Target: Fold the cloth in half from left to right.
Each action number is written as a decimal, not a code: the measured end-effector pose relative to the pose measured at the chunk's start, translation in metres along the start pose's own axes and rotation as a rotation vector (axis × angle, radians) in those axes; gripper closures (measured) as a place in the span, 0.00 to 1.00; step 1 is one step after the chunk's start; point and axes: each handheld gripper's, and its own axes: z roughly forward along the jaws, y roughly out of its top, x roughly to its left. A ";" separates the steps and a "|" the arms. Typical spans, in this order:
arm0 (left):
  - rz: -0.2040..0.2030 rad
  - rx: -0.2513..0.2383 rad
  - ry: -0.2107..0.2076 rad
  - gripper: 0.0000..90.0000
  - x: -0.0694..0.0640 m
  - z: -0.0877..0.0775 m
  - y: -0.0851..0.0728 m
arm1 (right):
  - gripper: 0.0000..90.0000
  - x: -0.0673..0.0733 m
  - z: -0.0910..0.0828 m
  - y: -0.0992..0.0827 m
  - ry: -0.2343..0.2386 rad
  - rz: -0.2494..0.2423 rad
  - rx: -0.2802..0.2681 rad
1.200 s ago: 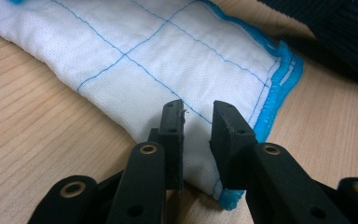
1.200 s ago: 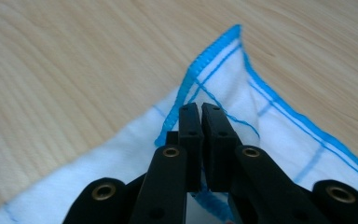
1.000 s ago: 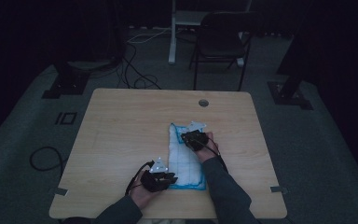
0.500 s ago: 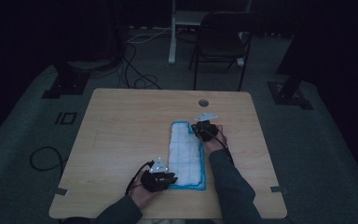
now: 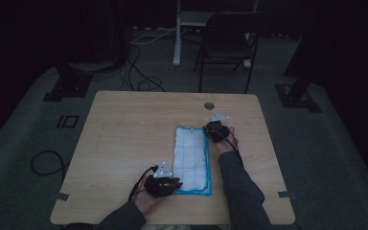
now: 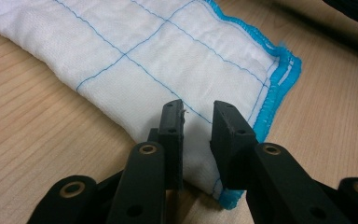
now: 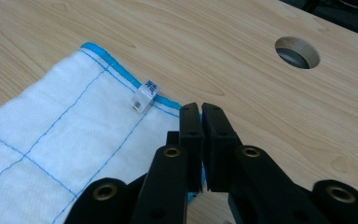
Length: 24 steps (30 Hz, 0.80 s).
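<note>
Blue-edged cloth (image 5: pixel 191 158) pinched at corners (both grippers (image 5: pixel 171 182)).

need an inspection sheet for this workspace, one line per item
surface: wooden table, round hole near the far edge
job's things: white cloth with blue stitching, folded into a long strip, lying flat
clutter: nothing seen
grippers: left tool jaws pinching the cloth's near corner; right tool jaws shut on its far corner
cables: one trails from each tool; more cables on the floor
surroundings: dark room, folding chair beyond the table
</note>
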 end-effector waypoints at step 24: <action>-0.067 -0.059 0.045 0.69 0.026 -0.015 0.016 | 0.73 0.010 -0.007 -0.014 0.053 0.026 -0.021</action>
